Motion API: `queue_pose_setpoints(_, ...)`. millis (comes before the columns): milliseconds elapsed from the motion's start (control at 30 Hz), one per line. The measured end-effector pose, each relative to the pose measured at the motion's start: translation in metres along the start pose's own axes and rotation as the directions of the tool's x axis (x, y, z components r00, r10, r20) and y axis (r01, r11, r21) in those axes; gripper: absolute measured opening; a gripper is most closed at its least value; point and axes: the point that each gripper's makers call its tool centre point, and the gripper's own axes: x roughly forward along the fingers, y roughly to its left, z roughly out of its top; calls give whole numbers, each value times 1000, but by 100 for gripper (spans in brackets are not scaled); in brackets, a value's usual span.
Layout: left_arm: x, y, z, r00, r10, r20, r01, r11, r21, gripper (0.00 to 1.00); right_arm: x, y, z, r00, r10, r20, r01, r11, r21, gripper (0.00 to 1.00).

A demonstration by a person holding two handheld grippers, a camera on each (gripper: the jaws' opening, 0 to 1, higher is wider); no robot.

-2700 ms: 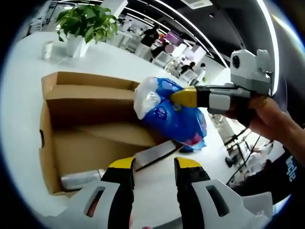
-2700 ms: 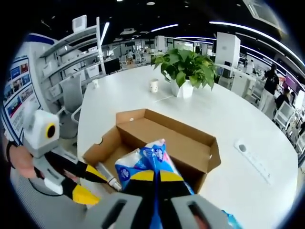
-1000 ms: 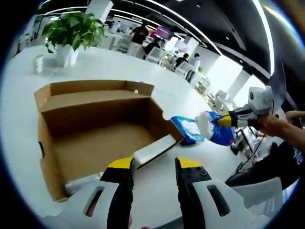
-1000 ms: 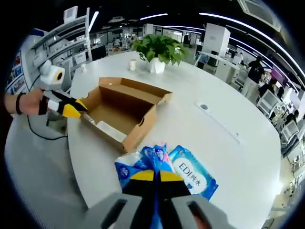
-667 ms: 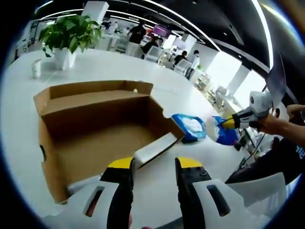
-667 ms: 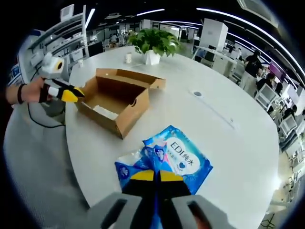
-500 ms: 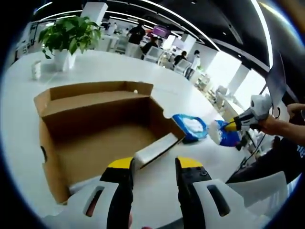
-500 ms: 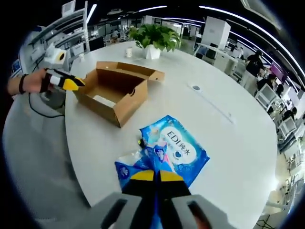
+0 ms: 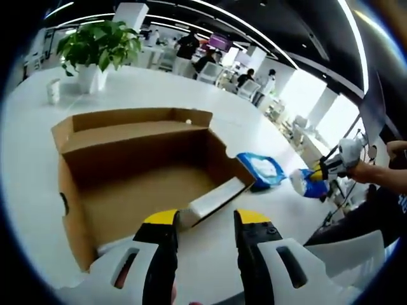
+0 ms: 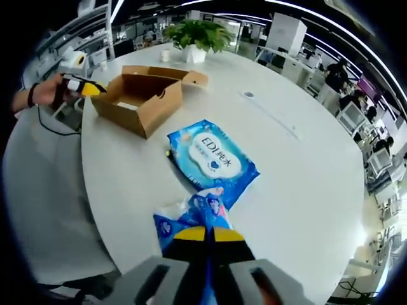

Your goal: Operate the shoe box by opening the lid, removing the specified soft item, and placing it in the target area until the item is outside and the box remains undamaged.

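- The soft blue-and-white tissue pack (image 10: 191, 215), crinkly plastic printed with small ovals, is clamped between the right gripper (image 10: 206, 235)'s closed jaws, held above the near edge of the white round table (image 10: 299, 184).
- Just beyond it a flat blue wipes packet (image 10: 212, 154) lies on the table.
- The open cardboard shoe box (image 9: 137, 165) sits farther left, lid flap folded back, a pale wrapped item (image 9: 213, 200) inside.
- The left gripper (image 9: 203, 222) hovers at the box's near wall, jaws apart and empty.
- A potted plant (image 9: 98, 47) and paper cup (image 9: 53, 91) stand far off; office desks lie beyond, and wide bare tabletop stretches to the right.
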Motion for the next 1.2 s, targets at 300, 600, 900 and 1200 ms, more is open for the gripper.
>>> queue_pose_setpoints(300, -4, 9, 6, 999, 15, 30, -14, 999, -34, 34, -4, -30, -12, 1000, -5, -13, 6, 1000, 23, 0)
queue_pose_setpoints(600, -6, 16, 8, 999, 27, 44, -24, 997, -68, 34, 2, -55, -4, 999, -10, -32, 9, 999, -46, 0)
queue_pose_setpoints(900, -7, 24, 11, 997, 39, 60, -33, 995, -93, 34, 19, -68, -1, 999, -4, -45, 1, 998, -63, 0)
queue_pose_setpoints(1200, -10, 35, 15, 994, 59, 89, -46, 988, -144, 34, 35, -78, -6, 997, 1, -73, -8, 996, -94, 0)
